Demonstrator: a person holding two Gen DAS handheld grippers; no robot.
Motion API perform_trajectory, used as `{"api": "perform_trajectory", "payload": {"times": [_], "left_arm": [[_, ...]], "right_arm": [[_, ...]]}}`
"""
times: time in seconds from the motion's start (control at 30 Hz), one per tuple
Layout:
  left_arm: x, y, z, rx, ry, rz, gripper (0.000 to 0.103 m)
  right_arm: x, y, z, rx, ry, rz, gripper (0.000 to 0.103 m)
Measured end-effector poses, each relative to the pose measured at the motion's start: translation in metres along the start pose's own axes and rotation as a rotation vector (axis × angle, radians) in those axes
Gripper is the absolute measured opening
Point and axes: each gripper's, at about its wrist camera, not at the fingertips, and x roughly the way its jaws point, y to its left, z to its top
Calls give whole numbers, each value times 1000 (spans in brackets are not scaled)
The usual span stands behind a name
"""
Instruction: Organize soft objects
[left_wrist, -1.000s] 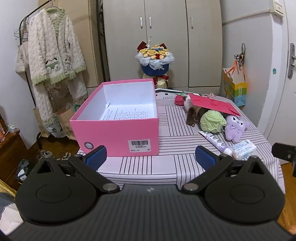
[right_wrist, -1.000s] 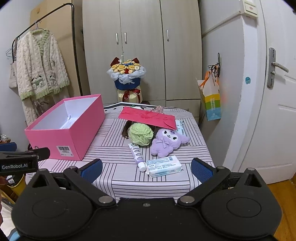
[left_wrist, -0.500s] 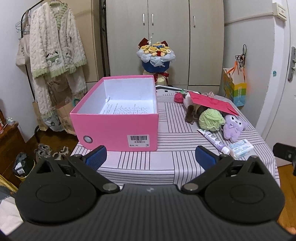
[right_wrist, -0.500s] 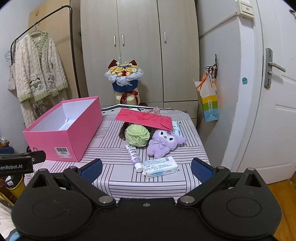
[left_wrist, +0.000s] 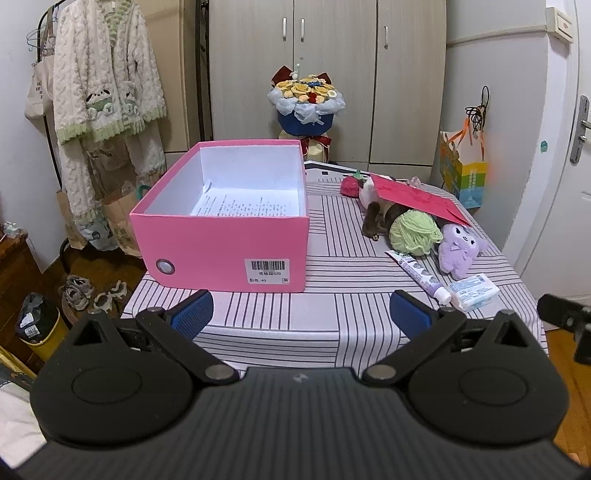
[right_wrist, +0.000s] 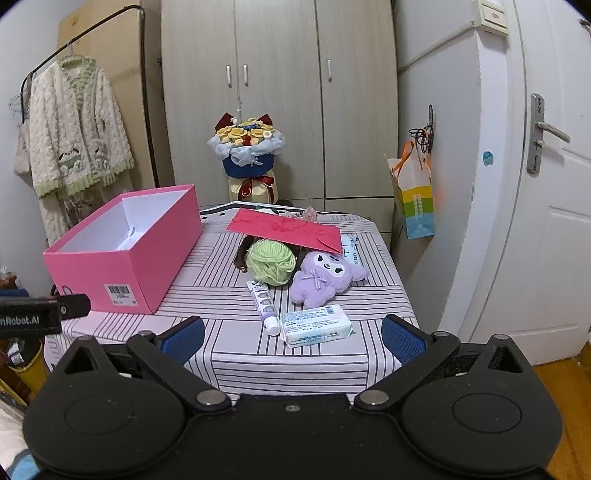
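A fuzzy purple plush toy (right_wrist: 325, 278) and a round green yarn ball (right_wrist: 271, 262) lie touching on the striped tabletop (right_wrist: 229, 295). Beside them stands a rectangular pink cardboard box (left_wrist: 225, 225). Both the left tool (left_wrist: 300, 311) and the right tool (right_wrist: 293, 334) hover level, jaws wide and empty.

Matt cardboard pink box (left_wrist: 221, 242); fuzzy purple plush (right_wrist: 321, 277); wool-like green yarn ball (right_wrist: 270, 261); striped cloth tablecloth (right_wrist: 221, 284).

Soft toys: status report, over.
Left gripper and right gripper open, empty. Purple plush, yarn ball on table, pink box unfilled. Red envelope overlaps pile.
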Motion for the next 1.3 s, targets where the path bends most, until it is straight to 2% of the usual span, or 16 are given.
{"api": "perform_trajectory", "payload": {"times": [0.33, 0.43, 0.67, 0.83, 1.0, 1.07, 1.3], "left_arm": [[3, 0, 1, -9, 6, -4, 103], [5, -2, 2, -9, 9, -8, 103], [6, -7, 6, -5, 11, -27, 103], [9, -8, 11, -37, -9, -61, 103], [26, -19, 15, -39, -25, -60, 103], [37, -24, 15, -49, -20, -71, 102], [89, -48, 11, -63, 8, -155, 102]], "right_arm": [[0, 1, -3, -27, -2, 25, 103], [-7, 0, -2, -22, -27, 62, 103], [-6, 0, 0, -22, -39, 84, 103], [5, -10, 1, -2, -48, 128, 103], [25, -27, -8, -8, -100, 163, 103], [37, -36, -12, -8, -96, 173, 103], [75, -45, -27, -146, -104, 168, 103]]}}
